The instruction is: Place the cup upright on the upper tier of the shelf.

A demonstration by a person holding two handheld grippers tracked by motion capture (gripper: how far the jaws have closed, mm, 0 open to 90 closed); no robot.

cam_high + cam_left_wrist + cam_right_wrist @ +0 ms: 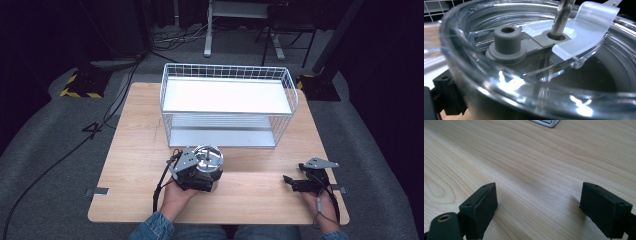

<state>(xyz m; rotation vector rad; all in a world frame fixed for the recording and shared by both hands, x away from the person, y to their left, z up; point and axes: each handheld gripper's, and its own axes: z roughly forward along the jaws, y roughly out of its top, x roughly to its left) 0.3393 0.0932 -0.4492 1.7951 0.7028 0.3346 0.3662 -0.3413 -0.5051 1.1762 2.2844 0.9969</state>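
Observation:
A steel tumbler (210, 161) with a clear lid (584, 27) stands on the wooden table (135, 150), just in front of the wire rack. Its lid carries a grey stopper (507, 41) and a metal straw (562, 17) set in a hole. My left gripper (204, 181) is shut around the tumbler's body from the near side; one black finger (445, 96) shows at the lower left of the left gripper view. My right gripper (290, 183) (541, 202) rests low over the bare table at the front right, open, with nothing between its jaws.
A white wire rack (227, 105) with two shelves stands at the back middle of the table; its base corner (547, 122) shows at the top of the right gripper view. Cables trail from both grippers. The table's front edge lies close to both hands.

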